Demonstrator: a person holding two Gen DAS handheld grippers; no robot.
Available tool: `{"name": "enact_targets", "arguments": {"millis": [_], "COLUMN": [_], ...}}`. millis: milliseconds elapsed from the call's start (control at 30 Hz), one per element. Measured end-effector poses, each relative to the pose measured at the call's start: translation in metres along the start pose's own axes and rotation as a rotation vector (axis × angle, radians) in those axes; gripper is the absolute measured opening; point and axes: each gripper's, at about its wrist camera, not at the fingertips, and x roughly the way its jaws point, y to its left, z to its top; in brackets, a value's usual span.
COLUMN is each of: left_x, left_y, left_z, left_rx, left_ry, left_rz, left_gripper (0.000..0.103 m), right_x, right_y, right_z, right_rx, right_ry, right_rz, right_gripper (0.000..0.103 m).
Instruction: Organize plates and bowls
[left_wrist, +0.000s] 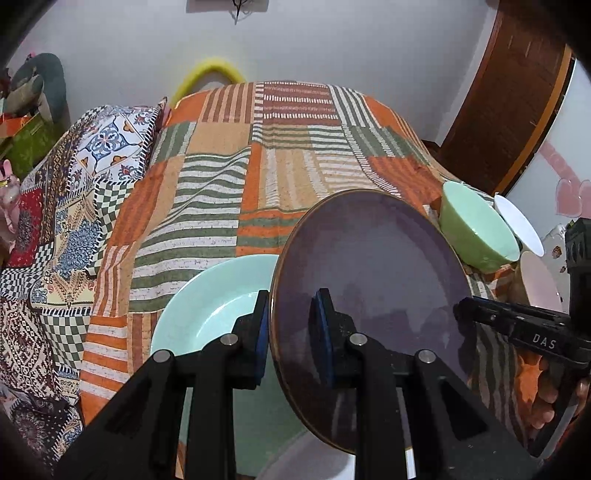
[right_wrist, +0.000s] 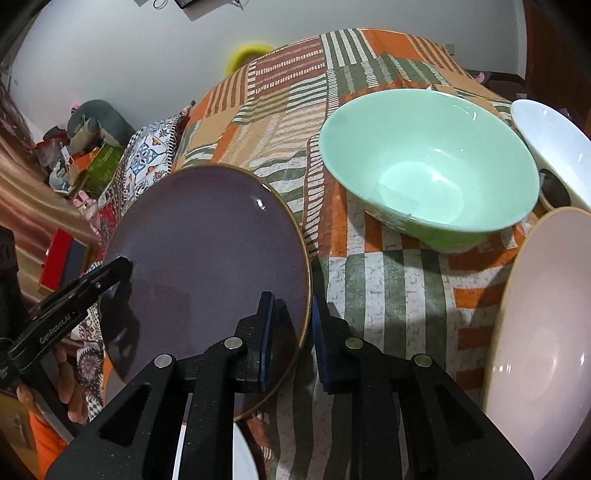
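On the bedspread (right_wrist: 388, 280): one plate (right_wrist: 207, 258), three bowls (right_wrist: 428, 162).

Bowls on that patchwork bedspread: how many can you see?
3: a green bowl in the middle, a white bowl behind it at the right edge, a pink bowl nearest. More may be out of view.

Bed w/ striped patchwork cover (left_wrist: 280, 155): green bowl (right_wrist: 428, 173), white bowl (right_wrist: 554, 147), pink bowl (right_wrist: 535, 332) grouped at one edge; mint plate (left_wrist: 214, 306) laid flat nr the middle.
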Motion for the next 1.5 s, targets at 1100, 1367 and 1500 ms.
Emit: {"name": "enact_targets", "arguments": {"millis": [1100, 1367, 1500], "left_x": [-0.088, -0.110, -0.116], "left_y": [-0.044, -0.068, -0.082], "left_z": [-0.072, -0.094, -0.104], "left_rx": [-0.061, -0.045, -0.030], "left_ry": [0.002, 0.005, 0.009], "left_rz": [-0.045, -0.054, -0.058], "left_gripper": [0.023, 0.023, 0.023], "right_x": [-0.076, -0.096, -0.103], "right_y": [-0.001, -0.010, -0.014], "right_z": [-0.059, -0.081, -0.090], "right_rx": [0.005, 0.019, 0.028], "right_ry": [-0.043, -0.056, -0.058], "right_rz": [0.040, 0.042, 0.037], "right_gripper": [0.019, 0.019, 0.019]}}
